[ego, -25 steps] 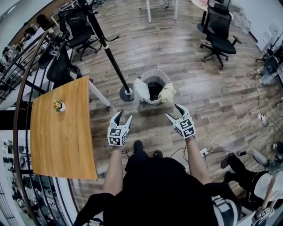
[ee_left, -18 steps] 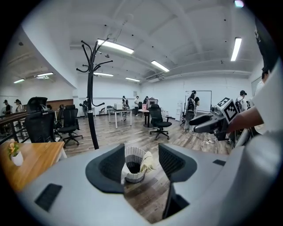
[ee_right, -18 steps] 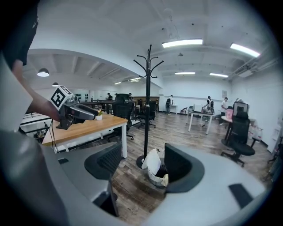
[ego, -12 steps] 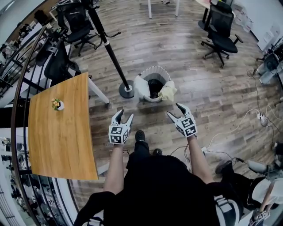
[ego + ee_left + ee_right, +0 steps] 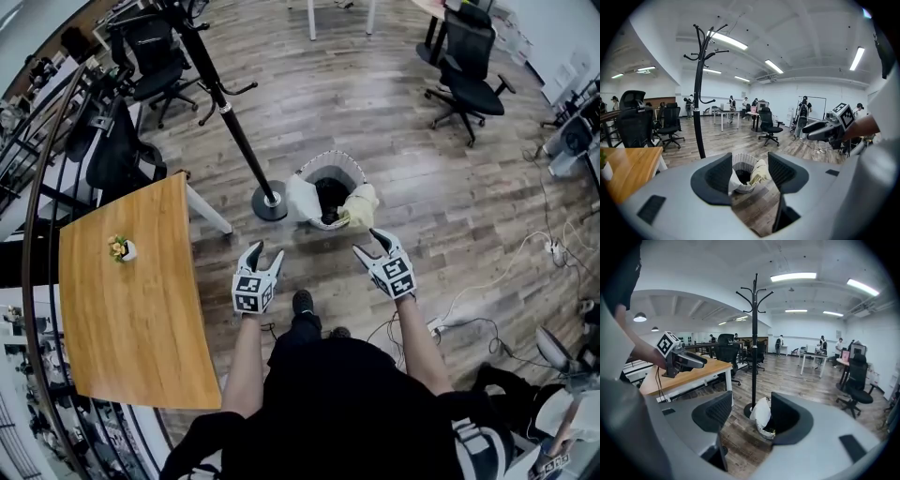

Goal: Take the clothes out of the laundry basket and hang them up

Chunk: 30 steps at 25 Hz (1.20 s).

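Nearly at the laundry basket (image 5: 330,157) on the floor, clothes (image 5: 359,202) draped over its rim, the left gripper (image 5: 265,251) gaped empty. The right gripper (image 5: 367,242) had just been closing its jaws on nothing. A downward reach for a garment looked due next.

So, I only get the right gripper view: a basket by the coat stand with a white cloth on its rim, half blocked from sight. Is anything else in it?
Observer: Yes. The head view shows a pale yellow cloth draped over the rim of the laundry basket, opposite the white cloth.
Operator: And inside?
Observer: There is a dark item in the middle; I can't tell what garment it is.
Operator: Is the other gripper holding anything?
Observer: No. Its own view shows the left gripper open, with nothing gripped.
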Each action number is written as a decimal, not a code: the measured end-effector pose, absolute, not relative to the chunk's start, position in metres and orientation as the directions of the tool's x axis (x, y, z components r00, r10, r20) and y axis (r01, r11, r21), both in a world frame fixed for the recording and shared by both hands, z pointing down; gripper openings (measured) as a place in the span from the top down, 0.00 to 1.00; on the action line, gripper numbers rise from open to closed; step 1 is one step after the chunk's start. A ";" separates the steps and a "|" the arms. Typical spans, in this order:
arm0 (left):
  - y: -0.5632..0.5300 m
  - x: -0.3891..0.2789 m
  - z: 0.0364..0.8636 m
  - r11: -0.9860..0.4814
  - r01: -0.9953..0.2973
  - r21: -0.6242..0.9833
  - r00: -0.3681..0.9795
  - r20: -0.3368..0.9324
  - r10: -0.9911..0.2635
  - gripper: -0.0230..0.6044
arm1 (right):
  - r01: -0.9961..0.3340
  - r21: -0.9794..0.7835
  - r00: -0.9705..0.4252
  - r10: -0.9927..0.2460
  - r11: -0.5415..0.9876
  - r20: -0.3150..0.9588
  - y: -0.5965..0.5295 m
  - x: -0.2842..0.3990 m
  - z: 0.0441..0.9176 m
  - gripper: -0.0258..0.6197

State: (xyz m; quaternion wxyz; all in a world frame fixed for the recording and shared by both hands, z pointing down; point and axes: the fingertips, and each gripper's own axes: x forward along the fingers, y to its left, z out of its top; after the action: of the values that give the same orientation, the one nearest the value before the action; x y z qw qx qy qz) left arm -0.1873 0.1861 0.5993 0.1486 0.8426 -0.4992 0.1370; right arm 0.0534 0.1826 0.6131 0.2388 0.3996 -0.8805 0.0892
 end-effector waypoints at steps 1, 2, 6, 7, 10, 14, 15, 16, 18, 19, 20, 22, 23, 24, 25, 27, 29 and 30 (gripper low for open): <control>0.178 -0.191 0.598 -0.469 -0.876 0.113 0.474 0.381 -0.794 0.58 | -0.747 0.033 -0.564 -0.660 0.664 0.497 0.176 0.049 0.614 0.54; 0.169 -0.195 0.597 -0.483 -0.869 0.110 0.486 0.382 -0.786 0.58 | -0.750 0.033 -0.559 -0.660 0.661 0.501 0.168 0.046 0.615 0.54; 0.129 -0.215 0.593 -0.525 -0.847 0.088 0.513 0.394 -0.762 0.58 | -0.780 0.031 -0.524 -0.680 0.625 0.512 0.133 0.038 0.620 0.54; 0.119 -0.220 0.594 -0.529 -0.844 0.087 0.516 0.397 -0.759 0.58 | -0.790 0.029 -0.515 -0.688 0.613 0.512 0.125 0.036 0.621 0.54; 0.094 -0.232 0.602 -0.545 -0.833 0.093 0.531 0.409 -0.742 0.58 | -0.816 0.027 -0.484 -0.708 0.577 0.515 0.108 0.031 0.627 0.54; 0.069 -0.240 0.613 -0.581 -0.808 0.101 0.563 0.426 -0.708 0.58 | -0.843 0.038 -0.438 -0.725 0.537 0.532 0.092 0.028 0.633 0.54; 0.064 -0.242 0.616 -0.591 -0.800 0.102 0.571 0.433 -0.697 0.58 | -0.852 0.038 -0.424 -0.730 0.523 0.536 0.089 0.028 0.634 0.54; 0.060 -0.244 0.619 -0.600 -0.793 0.105 0.578 0.440 -0.688 0.58 | -0.860 0.036 -0.411 -0.734 0.508 0.541 0.087 0.029 0.636 0.54; 0.052 -0.251 0.625 -0.607 -0.787 0.112 0.585 0.449 -0.676 0.58 | -0.874 0.036 -0.388 -0.740 0.485 0.549 0.083 0.029 0.640 0.55; 0.047 -0.255 0.627 -0.607 -0.787 0.115 0.585 0.452 -0.674 0.58 | -0.878 0.039 -0.379 -0.743 0.477 0.551 0.080 0.029 0.640 0.55; 0.042 -0.259 0.630 -0.605 -0.788 0.118 0.584 0.454 -0.673 0.58 | -0.880 0.042 -0.373 -0.745 0.472 0.553 0.076 0.028 0.641 0.55; 0.035 -0.266 0.635 -0.601 -0.789 0.125 0.583 0.460 -0.670 0.58 | -0.883 0.049 -0.363 -0.744 0.467 0.561 0.071 0.027 0.643 0.55; 0.033 -0.269 0.639 -0.600 -0.789 0.129 0.583 0.464 -0.667 0.58 | -0.885 0.051 -0.357 -0.743 0.464 0.566 0.070 0.027 0.646 0.56; 0.032 -0.271 0.644 -0.600 -0.789 0.131 0.582 0.471 -0.663 0.58 | -0.886 0.051 -0.352 -0.742 0.460 0.571 0.068 0.028 0.649 0.56; 0.030 -0.272 0.648 -0.600 -0.789 0.133 0.581 0.479 -0.658 0.58 | -0.888 0.051 -0.348 -0.740 0.457 0.575 0.067 0.028 0.652 0.56; 0.027 -0.275 0.655 -0.599 -0.788 0.139 0.580 0.493 -0.648 0.58 | -0.890 0.052 -0.342 -0.738 0.453 0.581 0.061 0.028 0.658 0.56; 0.025 -0.275 0.658 -0.601 -0.784 0.154 0.587 0.498 -0.638 0.58 | -0.893 0.051 -0.337 -0.738 0.448 0.585 0.056 0.029 0.661 0.56; 0.024 -0.275 0.659 -0.602 -0.783 0.160 0.590 0.499 -0.635 0.58 | -0.895 0.048 -0.335 -0.737 0.444 0.588 0.053 0.029 0.663 0.56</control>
State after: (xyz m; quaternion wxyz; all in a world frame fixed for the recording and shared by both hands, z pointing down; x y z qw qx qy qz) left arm -0.2745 0.0242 0.6593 0.1846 0.8723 -0.4063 0.2000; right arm 0.0294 0.0534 0.6631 0.2747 0.5071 -0.8042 0.1437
